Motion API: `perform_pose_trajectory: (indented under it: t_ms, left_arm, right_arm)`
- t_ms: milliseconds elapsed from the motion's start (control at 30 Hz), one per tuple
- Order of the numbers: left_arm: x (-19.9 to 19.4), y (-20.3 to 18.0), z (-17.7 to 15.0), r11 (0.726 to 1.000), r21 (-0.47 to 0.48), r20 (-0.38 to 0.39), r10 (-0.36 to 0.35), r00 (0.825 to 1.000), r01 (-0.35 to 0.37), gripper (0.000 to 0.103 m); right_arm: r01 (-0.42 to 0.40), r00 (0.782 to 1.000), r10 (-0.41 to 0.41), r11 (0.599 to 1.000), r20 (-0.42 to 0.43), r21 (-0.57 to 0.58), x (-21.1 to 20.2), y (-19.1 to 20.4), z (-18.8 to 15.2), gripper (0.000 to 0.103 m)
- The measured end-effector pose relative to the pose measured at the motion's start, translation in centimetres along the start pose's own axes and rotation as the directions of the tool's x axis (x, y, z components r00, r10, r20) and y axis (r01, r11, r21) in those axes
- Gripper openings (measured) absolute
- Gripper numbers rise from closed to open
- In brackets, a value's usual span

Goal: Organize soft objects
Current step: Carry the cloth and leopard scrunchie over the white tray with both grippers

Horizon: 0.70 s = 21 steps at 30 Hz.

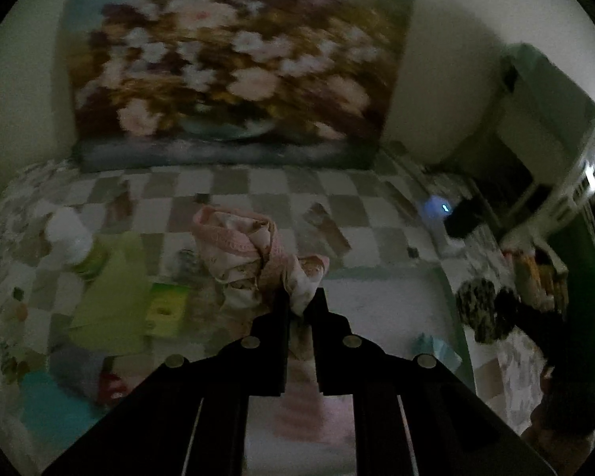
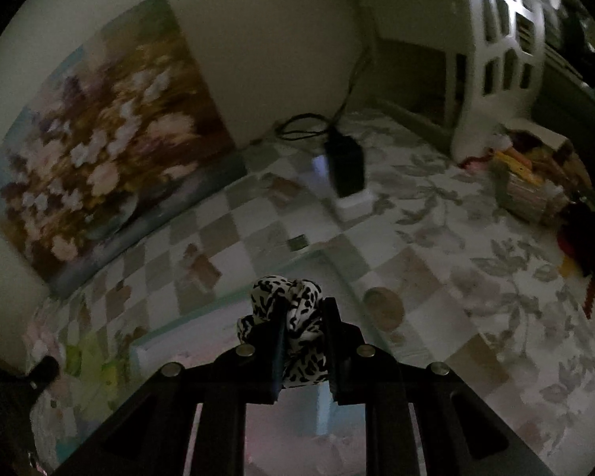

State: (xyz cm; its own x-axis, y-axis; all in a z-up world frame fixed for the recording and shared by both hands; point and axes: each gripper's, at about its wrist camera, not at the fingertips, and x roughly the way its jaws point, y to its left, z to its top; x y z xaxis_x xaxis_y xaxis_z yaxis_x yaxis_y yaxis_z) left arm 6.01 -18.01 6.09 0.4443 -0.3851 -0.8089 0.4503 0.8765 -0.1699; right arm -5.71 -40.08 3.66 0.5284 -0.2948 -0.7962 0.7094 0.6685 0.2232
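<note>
Left gripper (image 1: 302,303): matte black, two flat tapered fingers (image 1: 280,317), angular stepped shoulders, four round silver screw heads (image 1: 250,342) across top, slotted black frame below. Right gripper (image 2: 304,313): same black build, same four silver screw heads (image 2: 245,350), bluish edge on left finger's inner face.

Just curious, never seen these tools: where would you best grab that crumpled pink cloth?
By a loose corner, as the left gripper does: its fingers pinch the near tip of the pink cloth, coming from the near side. The bunched middle looks too bulky to pinch.
</note>
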Motion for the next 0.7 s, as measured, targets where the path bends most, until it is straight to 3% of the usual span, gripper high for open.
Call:
perform_pose_trajectory:
  t_ms: [333,467,700]
  left_arm:
    - [4.4,-3.7,-1.6,0.994,0.103,-0.071,-0.026,0.997,0.034,0.011]
    - [6.2,-4.2,-2.1,0.993,0.109,-0.100,-0.042,0.994,0.052,0.011]
    - [7.8,-5.1,-2.9,0.989,0.130,-0.127,-0.047,0.991,0.063,0.012]
  right_arm:
    - [0.014,1.000,-0.015,0.999,-0.019,-0.032,3.1,0.2,-0.4,0.018]
    - [0.026,0.997,-0.030,0.998,-0.075,-0.049,5.7,0.3,-1.3,0.018]
    - [0.042,0.995,-0.048,0.997,-0.089,-0.062,7.0,0.4,-1.6,0.018]
